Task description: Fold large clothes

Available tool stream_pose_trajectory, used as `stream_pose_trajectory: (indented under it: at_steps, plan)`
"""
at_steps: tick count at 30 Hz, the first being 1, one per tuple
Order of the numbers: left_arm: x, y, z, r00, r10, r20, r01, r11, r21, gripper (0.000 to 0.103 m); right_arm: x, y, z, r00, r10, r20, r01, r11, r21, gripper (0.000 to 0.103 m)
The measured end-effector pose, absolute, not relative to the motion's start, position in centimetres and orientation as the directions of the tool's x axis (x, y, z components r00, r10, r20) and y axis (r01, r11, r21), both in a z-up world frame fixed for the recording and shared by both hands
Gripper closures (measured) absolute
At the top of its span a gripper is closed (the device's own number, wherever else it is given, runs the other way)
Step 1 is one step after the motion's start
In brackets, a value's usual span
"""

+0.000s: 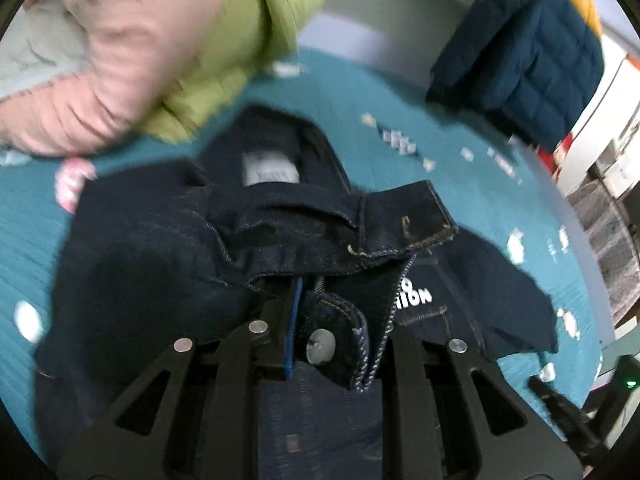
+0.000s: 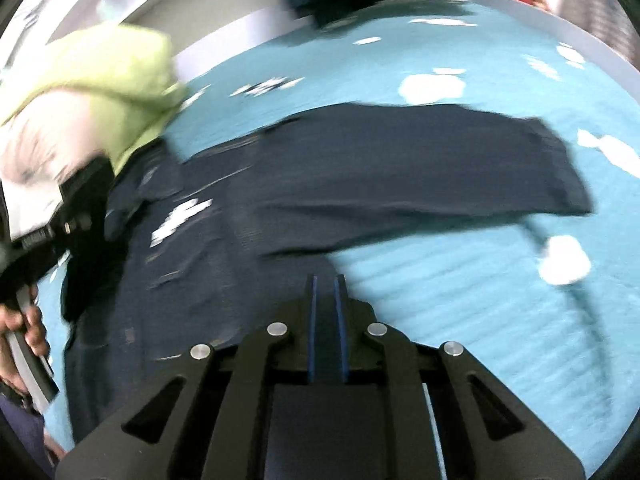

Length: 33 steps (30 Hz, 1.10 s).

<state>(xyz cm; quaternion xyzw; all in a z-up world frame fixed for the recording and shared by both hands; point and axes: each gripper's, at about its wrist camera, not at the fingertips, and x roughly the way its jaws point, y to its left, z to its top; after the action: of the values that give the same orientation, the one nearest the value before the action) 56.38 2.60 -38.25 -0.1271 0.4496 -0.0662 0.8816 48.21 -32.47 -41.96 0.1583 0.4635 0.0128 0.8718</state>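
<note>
Dark blue jeans (image 1: 168, 264) lie crumpled on a teal bedspread (image 1: 360, 92). In the left wrist view the waistband with metal button (image 1: 320, 345) and open zipper sits between my left gripper's (image 1: 340, 320) fingers, which stand apart around it. In the right wrist view the jeans (image 2: 400, 168) stretch across the bed, one leg pointing right. My right gripper (image 2: 325, 284) is shut on a fold of the jeans' dark denim at the near edge. The left gripper (image 2: 68, 216) and the hand holding it show at the far left.
A pink and green padded jacket (image 1: 160, 40) is heaped at the back left of the bed. A navy and yellow puffer jacket (image 1: 528, 52) lies at the back right. Shelves and boxes (image 1: 608, 184) stand beyond the bed's right edge.
</note>
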Motion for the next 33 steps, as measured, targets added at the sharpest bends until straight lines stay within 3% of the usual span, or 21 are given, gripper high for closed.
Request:
stream_pose_trajectory:
  at_steps: [5,7,9,11,13,17,23,27,33]
  plan:
    - [57.8,-1.2,-42.3,0.541,-0.134,-0.83,-0.05,0.98,-0.191,0.084,47.1,-38.6,-42.6,0.577,0.087,-0.812,0.224,0.939,0.26,0.093]
    - [58.2,-1.3,-43.0,0.53,-0.135,-0.837,-0.077,0.976,-0.206,0.08,46.6,-40.5,-42.8,0.579,0.075,-0.812,0.246,0.933,0.262,0.092]
    - [58.5,-1.7,-43.4,0.531,-0.133,-0.837,-0.101,0.971,-0.219,0.072,46.4,-42.3,-43.2,0.581,0.073,-0.81,0.279,0.918,0.283,0.091]
    - [58.7,-2.5,-43.6,0.525,-0.154,-0.837,-0.087,0.968,-0.233,0.05,46.1,-43.8,-43.5,0.582,0.066,-0.811,0.316,0.9,0.301,0.09]
    - [58.7,-3.4,-43.1,0.535,-0.184,-0.824,-0.062,0.965,-0.255,0.041,45.6,-45.0,-43.6,0.591,0.057,-0.805,0.347,0.883,0.317,0.088]
    - [59.0,-6.0,-43.3,0.489,-0.303,-0.818,0.043,0.945,-0.324,0.034,45.0,-47.8,-44.0,0.618,0.069,-0.783,0.42,0.813,0.404,0.08]
    - [57.6,-7.3,-42.4,0.486,-0.35,-0.801,0.131,0.935,-0.33,0.028,43.9,-50.1,-43.9,0.674,0.059,-0.736,0.491,0.709,0.506,0.067]
    - [55.7,-5.9,-40.3,0.538,-0.324,-0.778,0.159,0.946,-0.284,0.022,44.8,-51.9,-45.2,0.704,0.115,-0.701,0.528,0.575,0.625,0.067]
    - [54.2,-1.4,-38.7,0.584,-0.162,-0.795,0.113,0.987,-0.118,0.018,46.6,-54.0,-48.3,0.724,0.187,-0.664,0.579,0.358,0.733,0.066]
